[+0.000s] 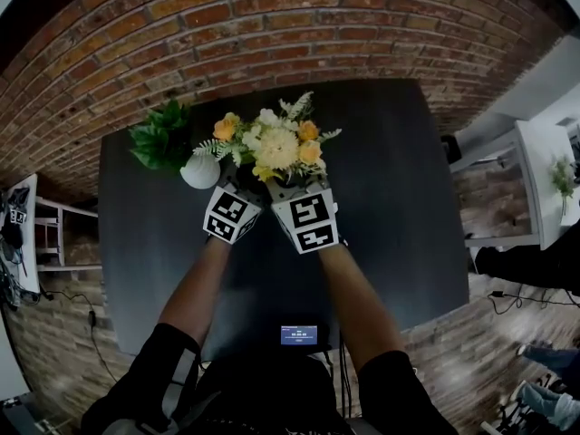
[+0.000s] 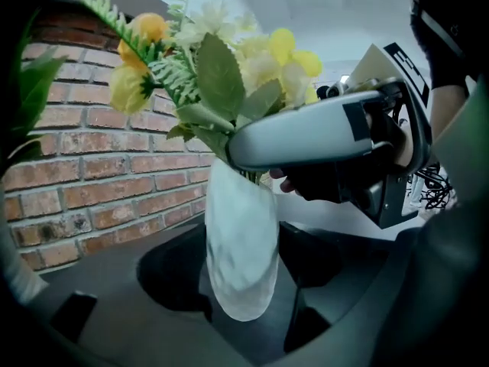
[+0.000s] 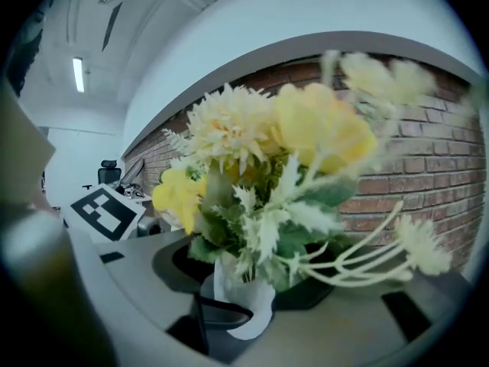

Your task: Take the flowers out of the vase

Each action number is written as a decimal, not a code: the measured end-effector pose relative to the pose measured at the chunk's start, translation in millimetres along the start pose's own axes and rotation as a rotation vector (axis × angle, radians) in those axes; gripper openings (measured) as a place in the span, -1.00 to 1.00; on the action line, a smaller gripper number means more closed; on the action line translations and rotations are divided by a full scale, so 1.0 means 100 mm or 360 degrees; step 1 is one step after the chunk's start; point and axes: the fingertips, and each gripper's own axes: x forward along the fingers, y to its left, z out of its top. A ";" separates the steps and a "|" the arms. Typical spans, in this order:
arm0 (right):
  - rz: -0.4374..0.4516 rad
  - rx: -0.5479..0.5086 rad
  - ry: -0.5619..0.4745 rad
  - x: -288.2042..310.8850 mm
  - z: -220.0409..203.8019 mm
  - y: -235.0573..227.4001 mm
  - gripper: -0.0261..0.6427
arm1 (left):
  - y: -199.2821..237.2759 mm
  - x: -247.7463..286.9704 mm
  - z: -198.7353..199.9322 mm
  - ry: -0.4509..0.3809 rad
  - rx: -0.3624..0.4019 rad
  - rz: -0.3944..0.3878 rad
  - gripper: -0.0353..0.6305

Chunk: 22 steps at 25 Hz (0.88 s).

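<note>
Near the table's [image 1: 399,207] far edge, the vase [image 2: 241,243] is clamped by the left gripper [image 2: 238,300]; the right gripper's [image 3: 250,305] jaws are spread around the flowers [image 1: 276,148]. Foliage pinched alone could be torn.

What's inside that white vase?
A bunch of yellow and cream flowers with green leaves stands in the vase. Anything lower inside is hidden by its cloudy wall.

Black short sleeves [image 1: 170,350]; 2 white cubes [image 1: 232,214] with black markers.
</note>
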 end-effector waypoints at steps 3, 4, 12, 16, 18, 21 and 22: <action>0.0008 0.0001 -0.0022 0.02 0.09 0.00 -0.29 | 0.03 0.00 -0.01 0.0004 -0.0017 0.0004 0.01; 0.0004 -0.0008 -0.0025 0.02 0.10 0.00 -0.35 | 0.03 0.00 -0.01 0.0007 -0.0019 0.0006 0.00; 0.0051 0.0085 -0.0090 -0.04 0.24 -0.01 -0.67 | 0.05 0.00 -0.02 0.0017 -0.0051 0.0013 0.01; 0.0099 0.0167 -0.0176 -0.10 0.45 -0.02 -0.68 | 0.06 -0.02 -0.04 0.0012 -0.0075 0.0018 0.01; 0.0118 0.0192 -0.0197 -0.13 0.52 -0.03 -0.68 | 0.06 -0.03 -0.04 0.0014 -0.0088 0.0017 0.01; 0.0139 0.0226 -0.0227 -0.18 0.60 -0.06 -0.68 | 0.05 -0.02 -0.05 0.0018 -0.0113 -0.0008 0.01; 0.0144 0.0227 -0.0235 -0.19 0.63 -0.07 -0.68 | 0.04 -0.02 -0.06 0.0018 -0.0120 -0.0017 0.01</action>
